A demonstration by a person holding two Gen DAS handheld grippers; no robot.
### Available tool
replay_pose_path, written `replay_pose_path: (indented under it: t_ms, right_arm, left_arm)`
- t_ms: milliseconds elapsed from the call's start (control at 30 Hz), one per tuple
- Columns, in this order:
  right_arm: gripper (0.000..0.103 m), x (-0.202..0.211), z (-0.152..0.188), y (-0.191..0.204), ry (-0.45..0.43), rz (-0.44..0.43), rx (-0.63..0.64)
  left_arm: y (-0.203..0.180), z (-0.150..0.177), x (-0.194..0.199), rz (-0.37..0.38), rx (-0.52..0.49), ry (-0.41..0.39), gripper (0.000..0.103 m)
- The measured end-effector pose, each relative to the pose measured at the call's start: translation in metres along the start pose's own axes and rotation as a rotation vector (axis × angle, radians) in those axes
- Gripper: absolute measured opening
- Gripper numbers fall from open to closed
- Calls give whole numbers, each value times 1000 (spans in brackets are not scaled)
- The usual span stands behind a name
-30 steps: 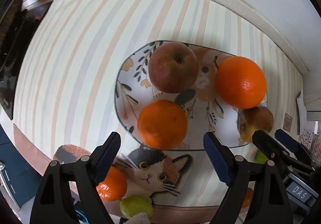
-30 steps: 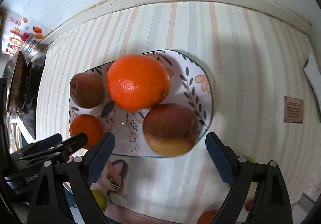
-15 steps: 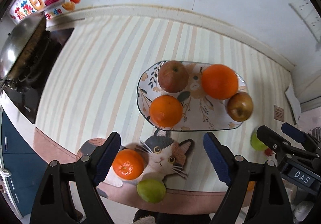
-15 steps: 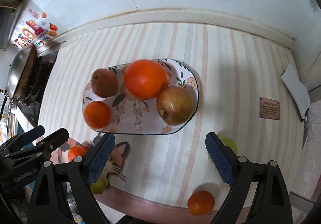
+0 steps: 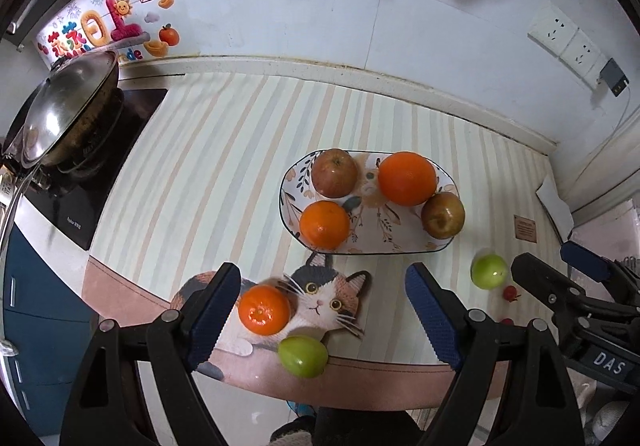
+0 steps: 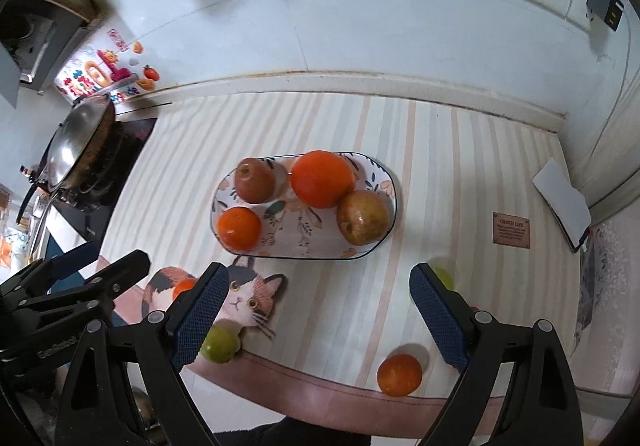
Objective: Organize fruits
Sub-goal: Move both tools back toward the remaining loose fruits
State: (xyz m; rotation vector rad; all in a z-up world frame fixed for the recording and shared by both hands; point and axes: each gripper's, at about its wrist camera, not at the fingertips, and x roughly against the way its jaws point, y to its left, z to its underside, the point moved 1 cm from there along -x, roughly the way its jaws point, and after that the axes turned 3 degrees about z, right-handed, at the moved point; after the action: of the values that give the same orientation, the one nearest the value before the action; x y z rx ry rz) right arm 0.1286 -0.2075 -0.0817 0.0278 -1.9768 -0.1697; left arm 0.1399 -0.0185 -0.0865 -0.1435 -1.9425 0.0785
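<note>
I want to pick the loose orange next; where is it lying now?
In the left wrist view, the loose orange lies on the mat, beside the cat picture, just behind a green fruit and nearer than the plate.

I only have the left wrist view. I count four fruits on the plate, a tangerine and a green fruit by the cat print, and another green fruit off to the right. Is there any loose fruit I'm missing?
Observer: Yes, one more. The right wrist view shows a small orange at the front of the striped mat, where the stripes meet the pink border, well right of the cat print.
Operator: Is the right gripper free to take it?
Observer: Its own camera shows the right gripper open, with nothing between its fingers. The small orange lies near its right-hand finger.
</note>
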Motion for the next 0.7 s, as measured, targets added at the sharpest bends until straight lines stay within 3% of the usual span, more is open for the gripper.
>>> replay_pose_path:
  t_ms: [167,300,500,700]
  right_arm:
    - [94,13,11,-1,-2,-31,-18]
    - [94,-1,25,-25,54,-22,-78]
    - [94,-60,57,-77,234,-5,-200]
    - [94,-123,99,-105,403,35,-235]
  left_arm:
    - [6,8,5,3,17,-1,84]
    - [13,17,-8,-21,38,37,84]
    - [22,41,-61,-52,67,195,84]
    - [28,70,-120,-50,107,363,84]
